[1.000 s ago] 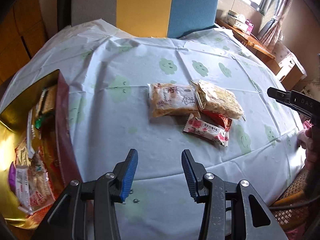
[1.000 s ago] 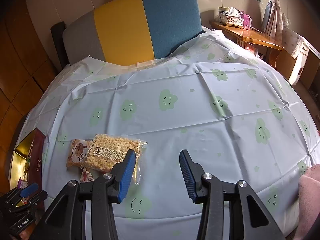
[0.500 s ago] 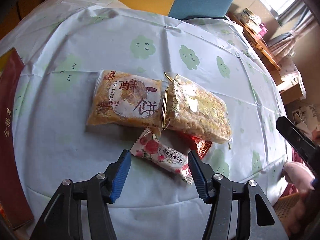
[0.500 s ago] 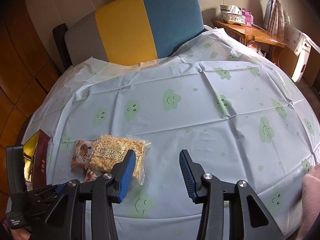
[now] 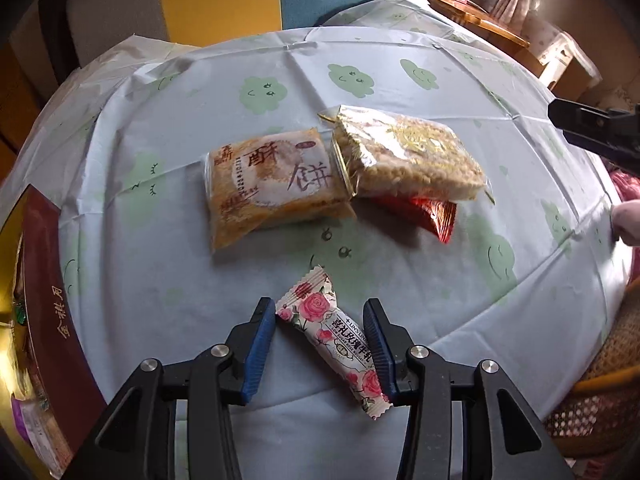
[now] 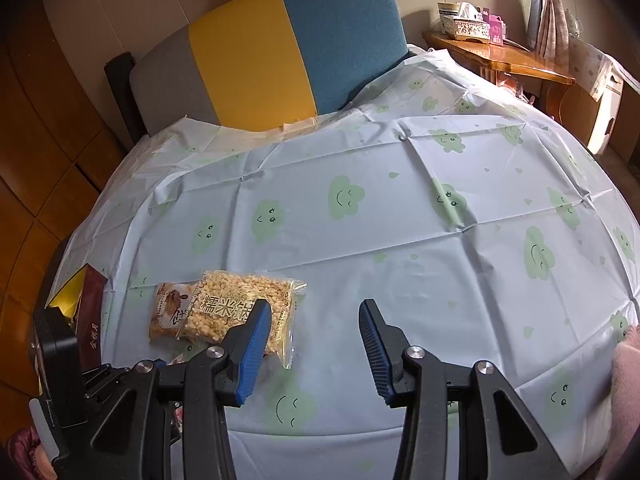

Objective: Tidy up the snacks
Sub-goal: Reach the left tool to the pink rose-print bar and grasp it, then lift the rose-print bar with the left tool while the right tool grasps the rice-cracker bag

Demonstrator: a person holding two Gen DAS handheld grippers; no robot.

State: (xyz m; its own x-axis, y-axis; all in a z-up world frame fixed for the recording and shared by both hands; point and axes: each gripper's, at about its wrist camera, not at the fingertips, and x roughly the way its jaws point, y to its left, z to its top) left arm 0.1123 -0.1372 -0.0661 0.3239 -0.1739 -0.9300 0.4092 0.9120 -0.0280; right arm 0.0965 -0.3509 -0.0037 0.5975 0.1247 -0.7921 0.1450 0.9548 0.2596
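In the left wrist view a white rose-print candy packet (image 5: 336, 336) lies between the fingers of my open left gripper (image 5: 320, 336); the right pad touches it, the left pad stands just apart. Beyond it lie an orange pastry packet (image 5: 272, 188), a clear rice-cracker packet (image 5: 408, 156) and a red foil packet (image 5: 424, 212) tucked under the cracker. My right gripper (image 6: 312, 344) is open and empty over the tablecloth, right of the rice-cracker packet (image 6: 240, 312) and the pastry packet (image 6: 170, 312).
A gold and maroon snack box (image 5: 44, 320) with several packets sits at the table's left edge; it also shows in the right wrist view (image 6: 90, 312). The light-blue cloud-print tablecloth (image 6: 440, 260) covers the round table. A yellow-blue chair back (image 6: 288, 48) stands behind.
My left gripper has moved forward and down from beside the snack box to the pile, and the rose packet now sits between its fingers, apart from the other packets. The right gripper has barely moved.
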